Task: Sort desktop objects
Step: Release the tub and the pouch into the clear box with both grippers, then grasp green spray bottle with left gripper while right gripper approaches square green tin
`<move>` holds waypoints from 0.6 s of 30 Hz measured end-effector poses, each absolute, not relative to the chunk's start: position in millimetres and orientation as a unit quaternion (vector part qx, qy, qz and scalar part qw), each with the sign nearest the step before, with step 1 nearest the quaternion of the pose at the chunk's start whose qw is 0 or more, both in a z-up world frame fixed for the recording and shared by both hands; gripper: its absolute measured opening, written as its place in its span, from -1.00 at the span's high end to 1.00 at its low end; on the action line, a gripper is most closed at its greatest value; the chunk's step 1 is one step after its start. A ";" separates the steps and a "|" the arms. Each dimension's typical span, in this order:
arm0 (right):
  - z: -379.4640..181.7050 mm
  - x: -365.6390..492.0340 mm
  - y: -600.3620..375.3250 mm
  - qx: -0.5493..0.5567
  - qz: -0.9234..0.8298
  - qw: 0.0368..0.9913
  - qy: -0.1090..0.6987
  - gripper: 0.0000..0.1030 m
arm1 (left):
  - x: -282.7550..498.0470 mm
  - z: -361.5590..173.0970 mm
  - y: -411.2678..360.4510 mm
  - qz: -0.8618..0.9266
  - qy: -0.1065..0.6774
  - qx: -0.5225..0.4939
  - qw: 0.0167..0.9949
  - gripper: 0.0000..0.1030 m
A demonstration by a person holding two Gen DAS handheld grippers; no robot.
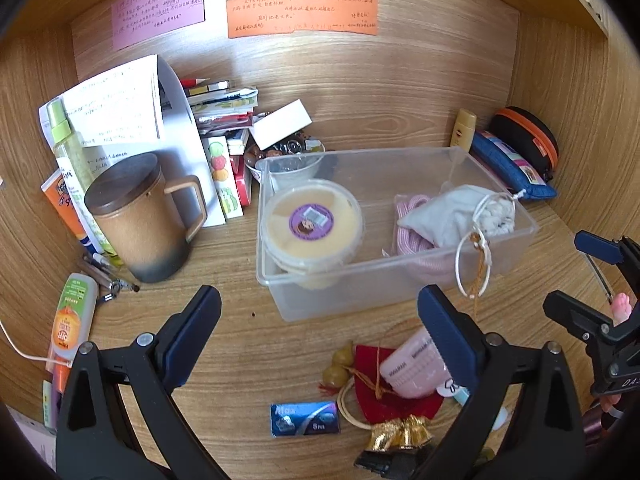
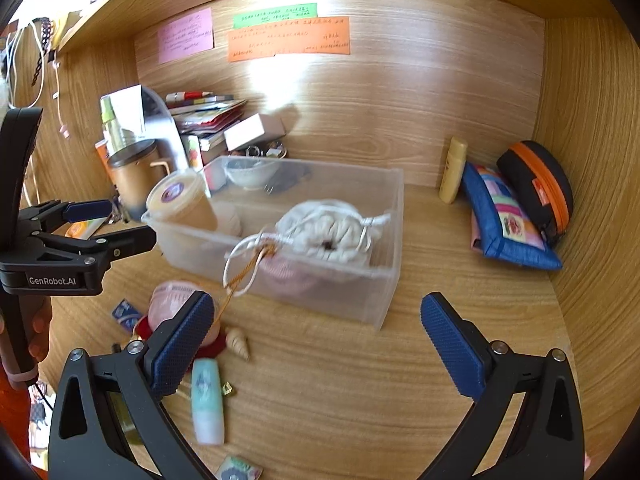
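Desktop objects are lying partly sorted: both hand-held grippers, left (image 1: 320, 336) and right (image 2: 316, 344), are hanging wide and empty. Just beneath them are waiting the pink comb (image 1: 412, 364), red pouch (image 1: 394, 392) and blue card (image 1: 306, 419), loose on the bench (image 1: 248, 344). Beyond, the clear bin (image 1: 344, 288) is already holding a lidded tub (image 1: 310, 220) and white drawstring bag (image 1: 452, 216), probably as the collection point.

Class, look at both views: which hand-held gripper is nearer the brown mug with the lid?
Left. The left hand-held gripper hangs open just right of the brown mug; the right hand-held gripper is open further off, beyond the clear box.
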State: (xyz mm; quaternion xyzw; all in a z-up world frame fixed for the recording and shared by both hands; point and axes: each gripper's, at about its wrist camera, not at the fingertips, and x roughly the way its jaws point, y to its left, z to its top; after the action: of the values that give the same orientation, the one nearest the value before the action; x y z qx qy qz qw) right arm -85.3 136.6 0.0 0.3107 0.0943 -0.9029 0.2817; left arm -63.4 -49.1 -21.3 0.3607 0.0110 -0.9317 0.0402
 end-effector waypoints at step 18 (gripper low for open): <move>-34.2 -36.0 144.3 0.325 -0.889 0.297 0.123 -1.00 | -38.2 -47.1 -26.6 -0.926 0.024 0.377 0.017 -0.94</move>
State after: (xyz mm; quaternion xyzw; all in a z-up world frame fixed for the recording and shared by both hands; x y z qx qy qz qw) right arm -36.0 144.3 -34.2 0.3245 0.1232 -0.8894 0.2974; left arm -38.2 -26.6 -47.1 0.3772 0.0242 -0.9257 0.0167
